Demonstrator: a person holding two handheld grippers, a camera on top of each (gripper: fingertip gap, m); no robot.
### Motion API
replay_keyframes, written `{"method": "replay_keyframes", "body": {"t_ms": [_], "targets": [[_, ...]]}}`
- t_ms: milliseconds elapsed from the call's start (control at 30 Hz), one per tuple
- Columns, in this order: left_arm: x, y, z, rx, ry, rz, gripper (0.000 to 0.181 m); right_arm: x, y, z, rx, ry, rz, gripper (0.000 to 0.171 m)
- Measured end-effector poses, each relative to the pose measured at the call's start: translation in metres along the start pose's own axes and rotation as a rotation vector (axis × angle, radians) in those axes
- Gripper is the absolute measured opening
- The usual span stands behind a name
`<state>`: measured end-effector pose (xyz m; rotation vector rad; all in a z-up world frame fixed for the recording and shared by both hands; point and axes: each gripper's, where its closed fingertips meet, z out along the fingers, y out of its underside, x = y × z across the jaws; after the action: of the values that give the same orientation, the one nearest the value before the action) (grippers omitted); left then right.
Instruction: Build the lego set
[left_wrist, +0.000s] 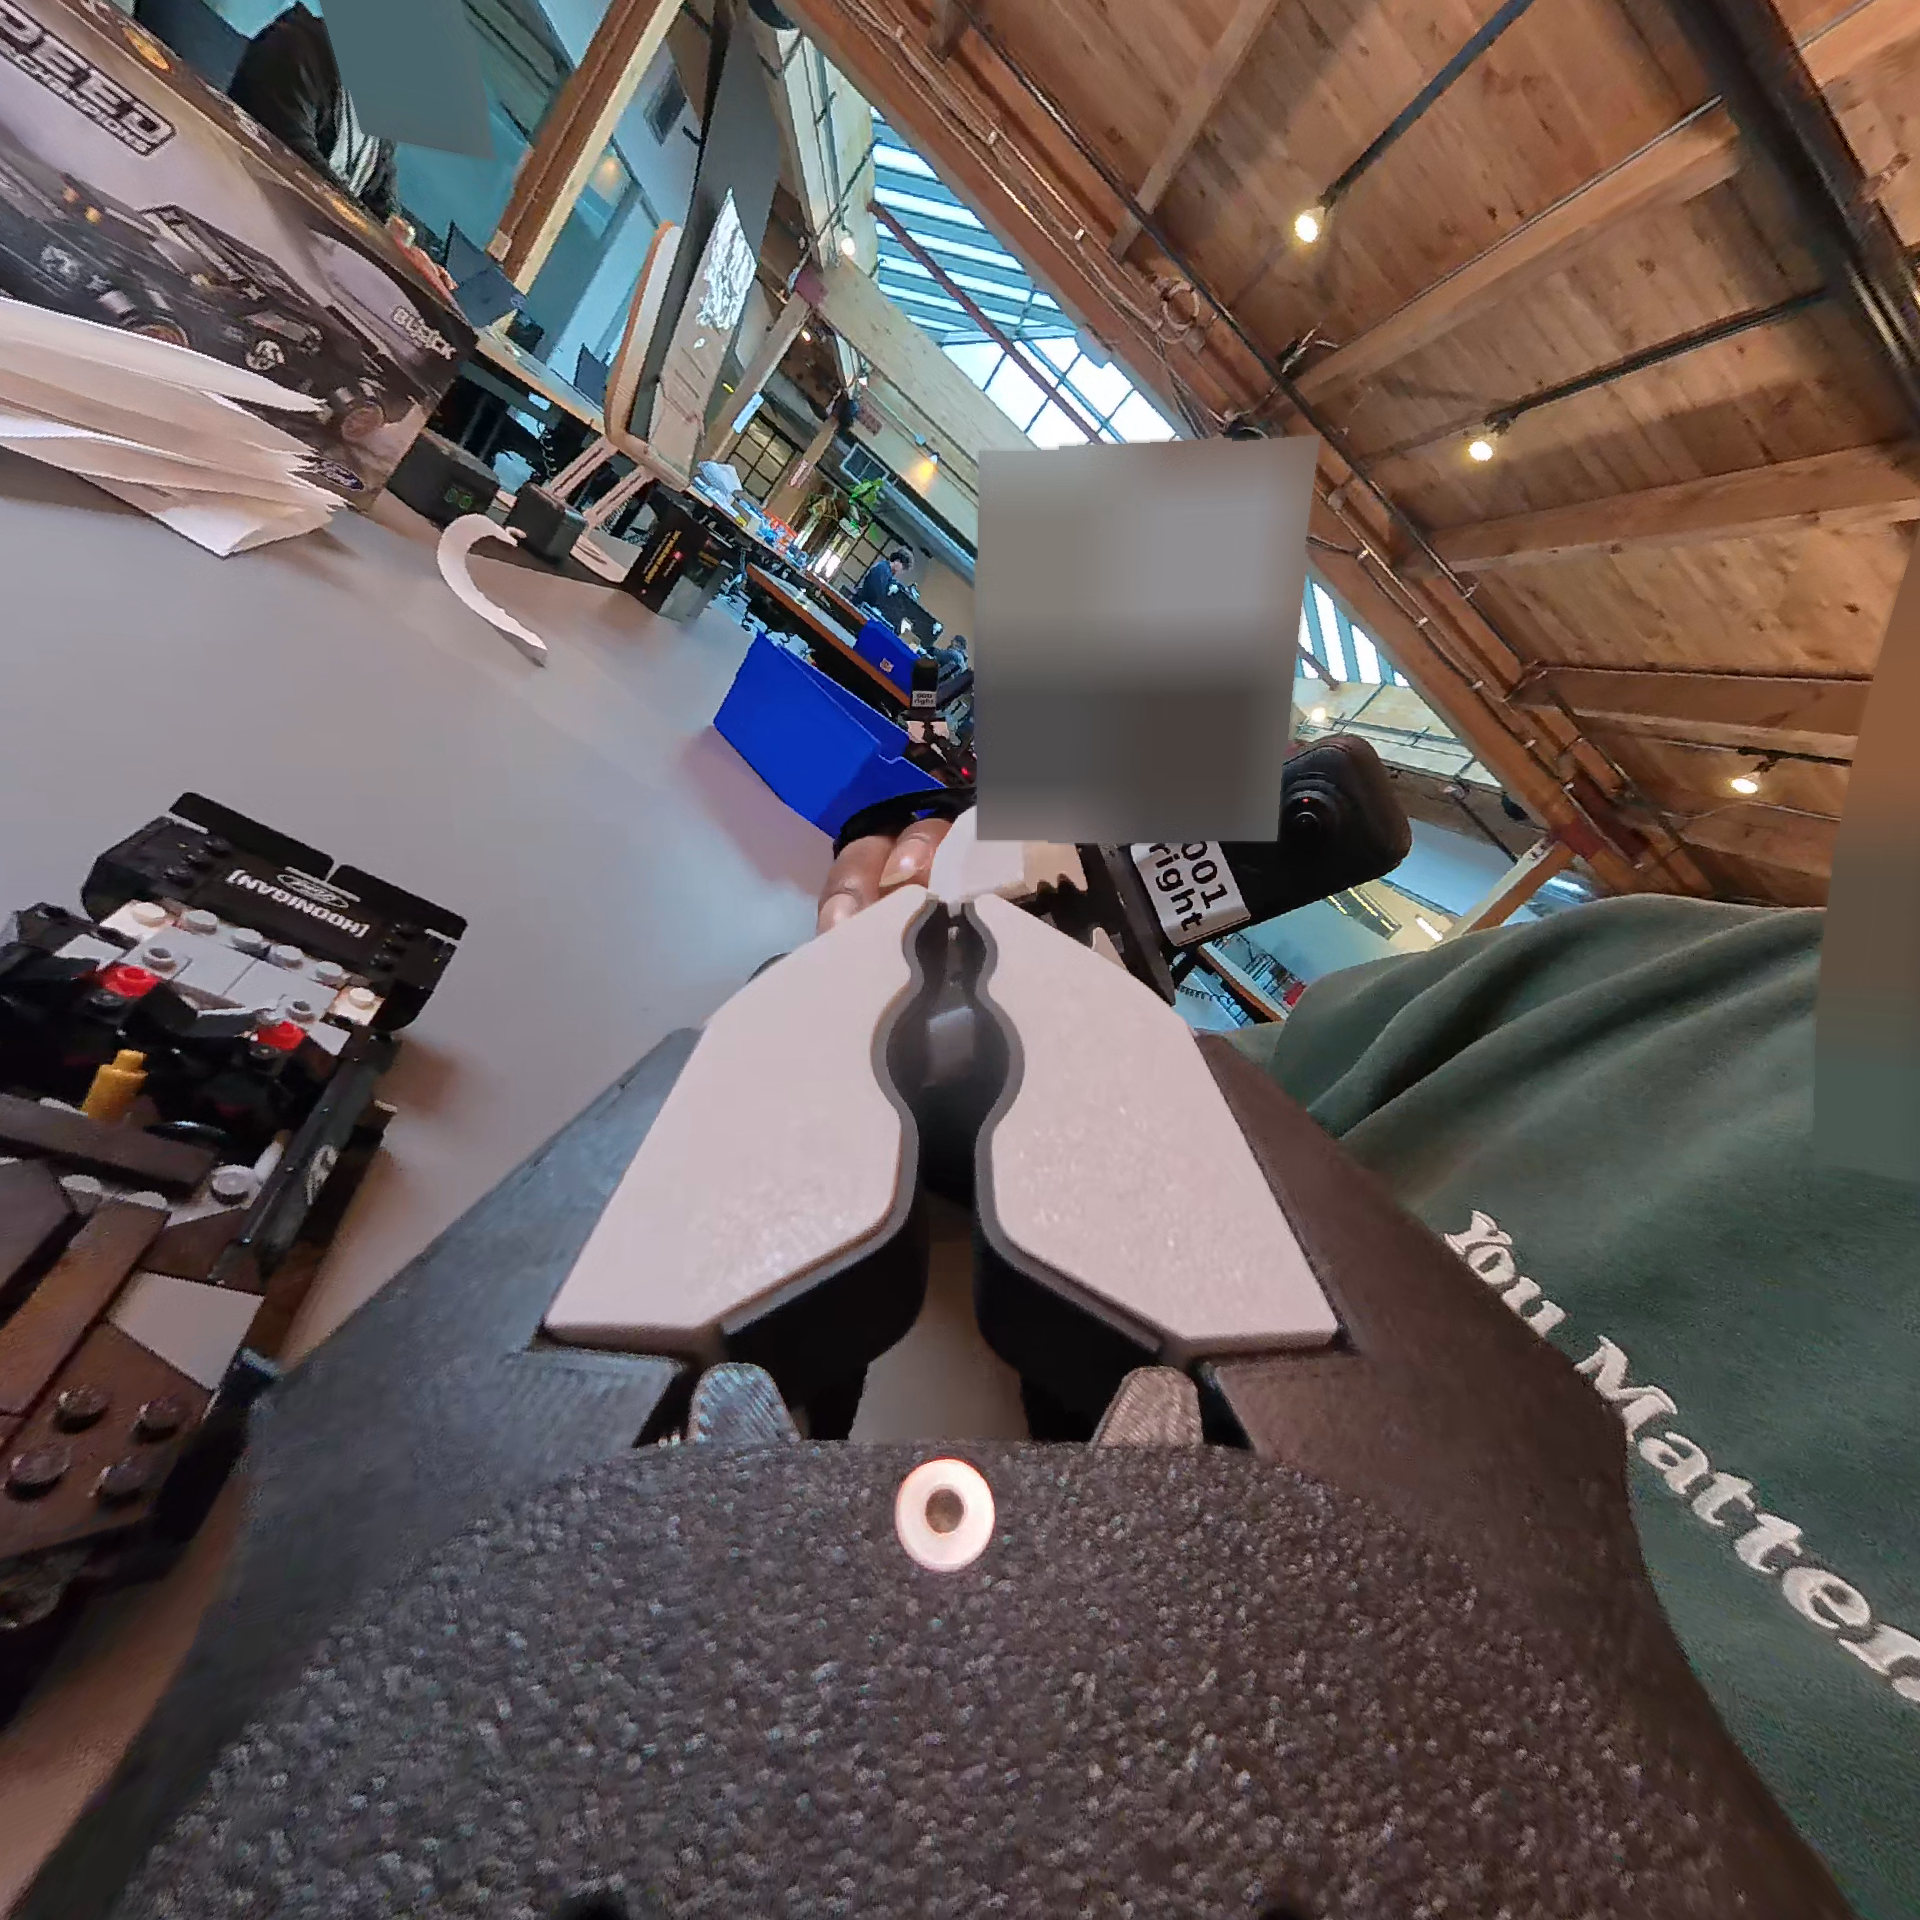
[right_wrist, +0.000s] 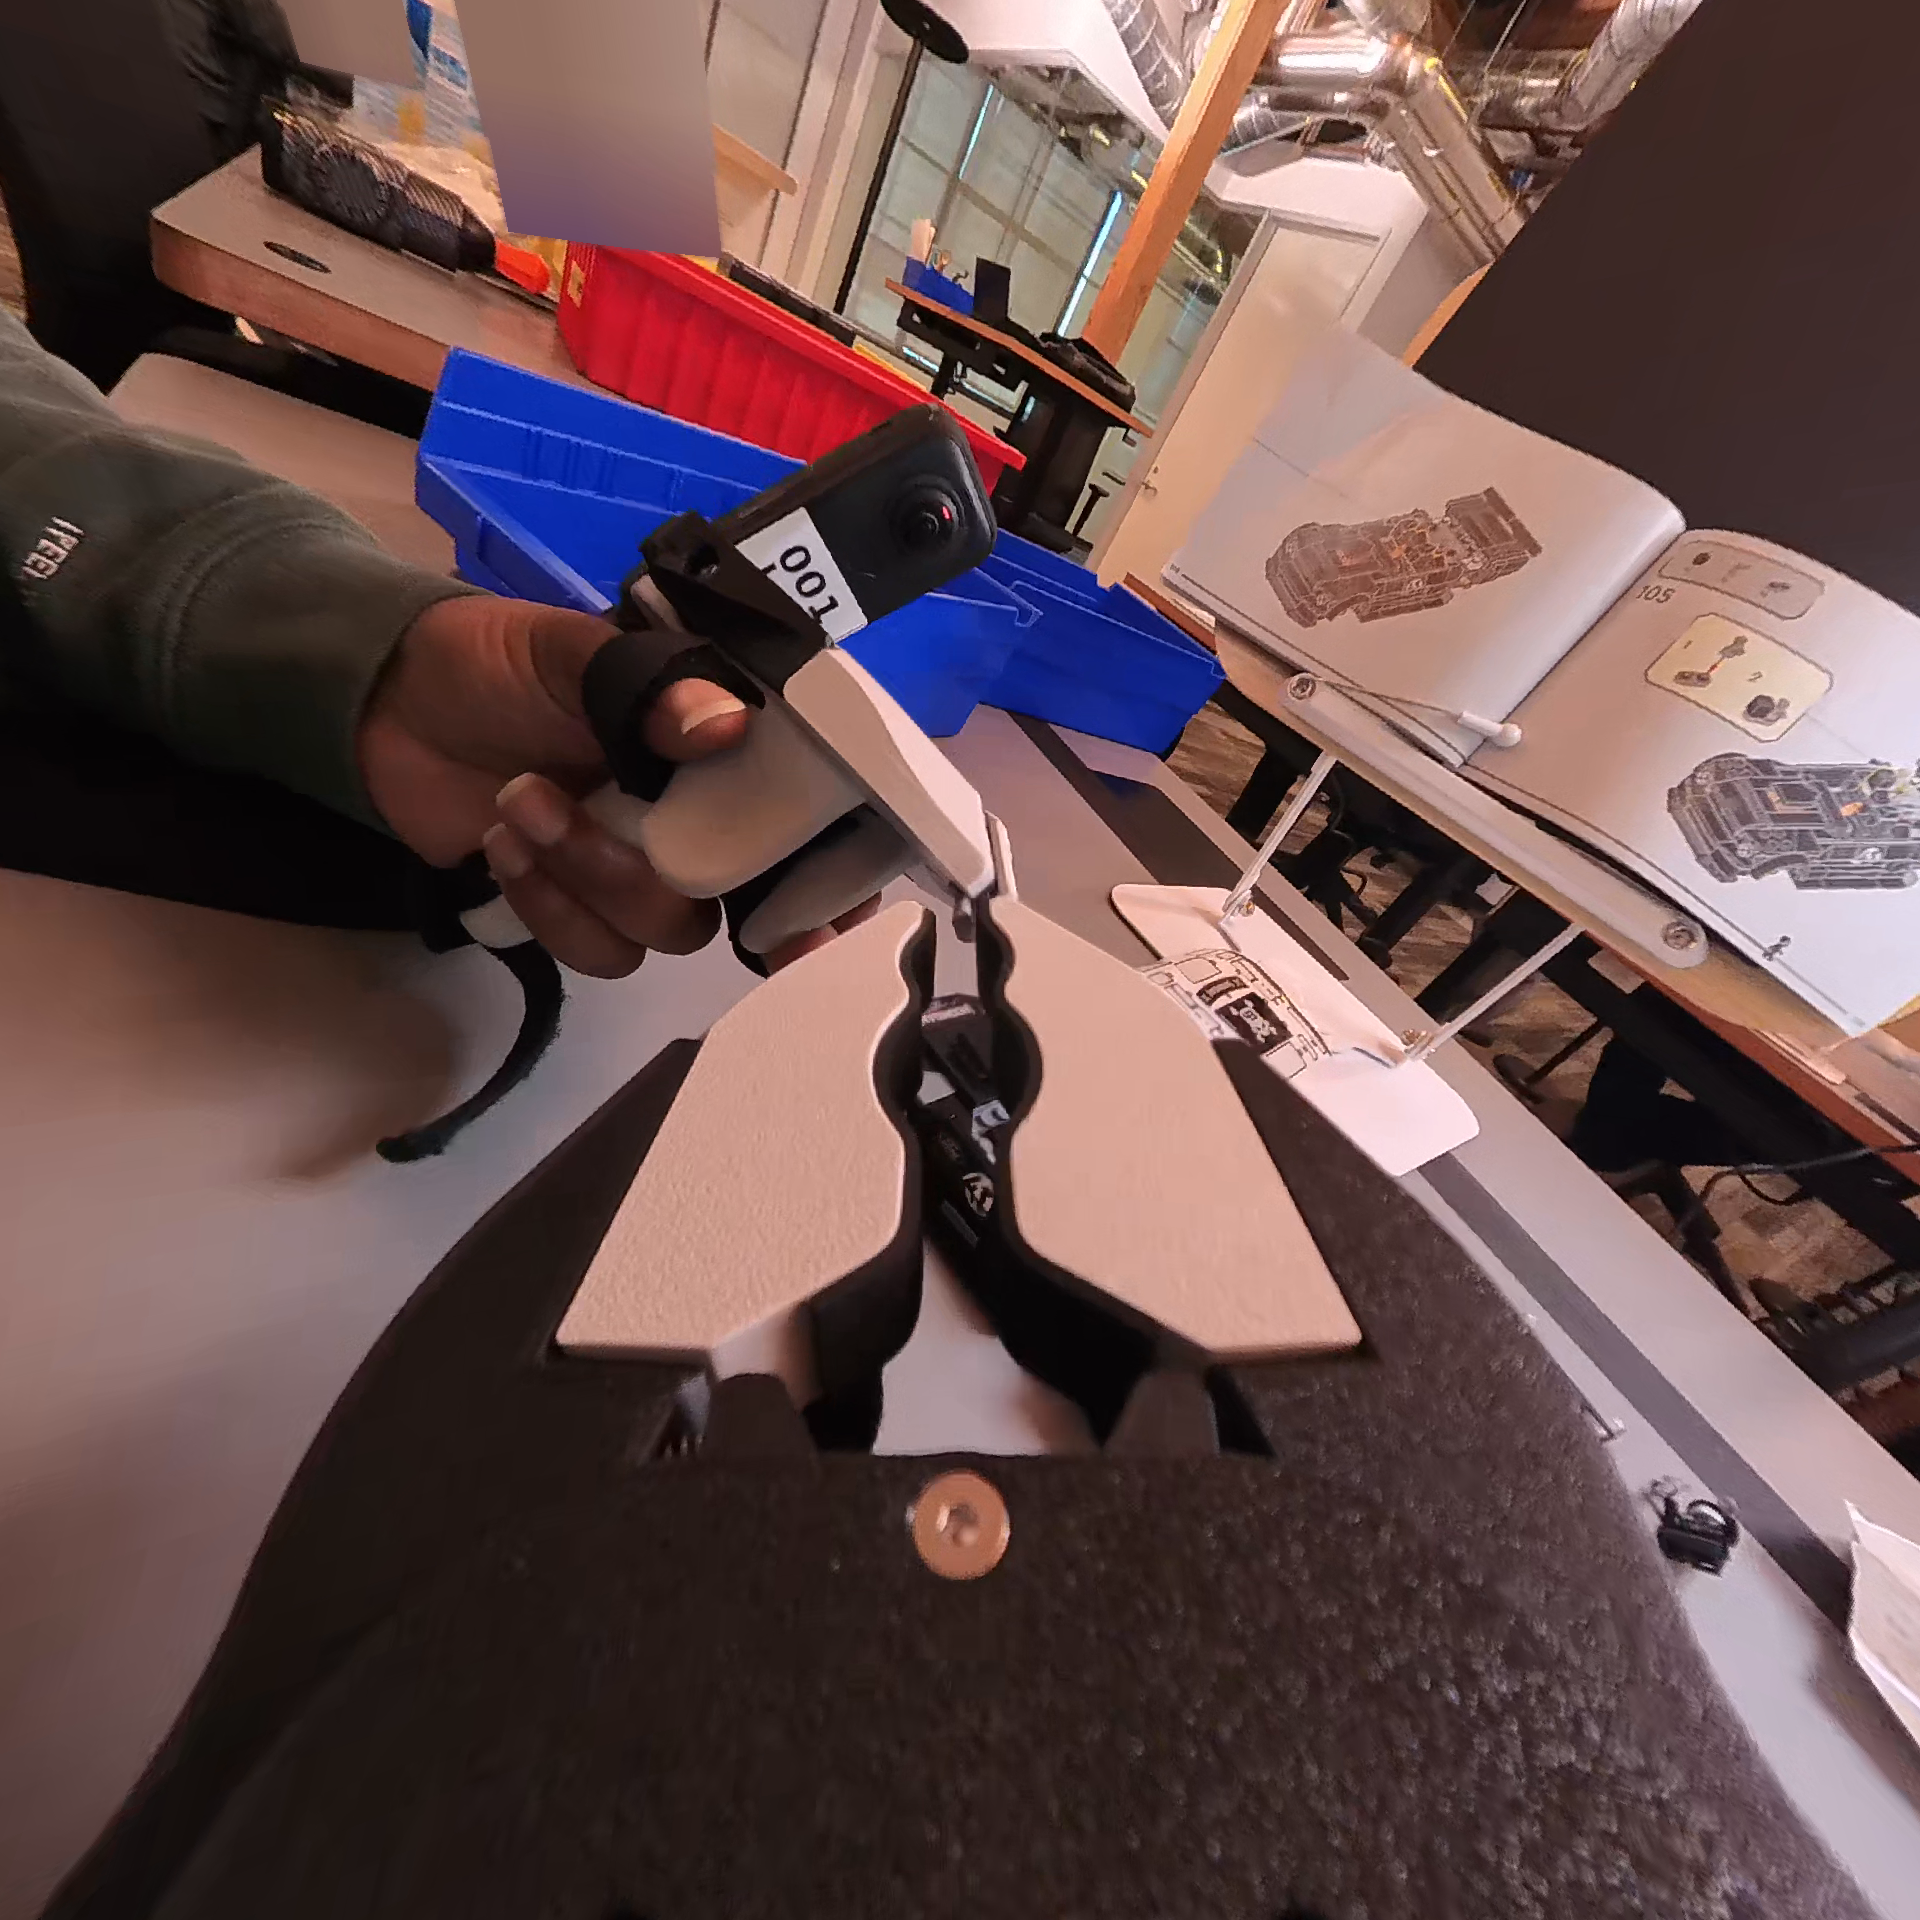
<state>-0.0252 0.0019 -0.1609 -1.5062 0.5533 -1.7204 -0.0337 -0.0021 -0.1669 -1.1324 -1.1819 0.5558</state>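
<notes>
The left gripper (left_wrist: 948, 914) has its jaws nearly together, and whether they pinch anything I cannot tell; the half-built lego car (left_wrist: 187, 1039) lies on the table (left_wrist: 468, 790) at its nine o'clock, well apart. The right gripper (right_wrist: 961, 920) stands narrowly parted around a thin dark sticker strip (right_wrist: 961, 1091), tip to tip with the other gripper at twelve o'clock. Only the left view shows the car and its box (left_wrist: 208, 260) at eleven o'clock; only the right shows the open booklet (right_wrist: 1558, 665) on a stand at two o'clock, the sticker sheet (right_wrist: 1247, 1013), and a red bin (right_wrist: 748, 353) behind the blue bin (right_wrist: 582, 488), whose contents are hidden.
</notes>
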Motion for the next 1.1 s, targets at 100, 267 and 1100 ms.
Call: {"method": "replay_keyframes", "body": {"t_ms": [100, 267, 1100], "targets": [[-0.002, 0.001, 0.0, -0.006, -0.013, 0.008, 0.003, 0.0, 0.003, 0.001, -0.018, 0.003, -0.001, 0.003], [-0.002, 0.0, 0.0, 0.003, -0.003, -0.021, 0.002, 0.001, 0.002, 0.001, -0.015, -0.017, 0.067, 0.002], [0.03, -0.013, 0.003, 0.062, 0.111, 0.139, 0.007, 0.013, -0.036, -0.01, 0.373, -0.384, 0.967, 0.003]]}}
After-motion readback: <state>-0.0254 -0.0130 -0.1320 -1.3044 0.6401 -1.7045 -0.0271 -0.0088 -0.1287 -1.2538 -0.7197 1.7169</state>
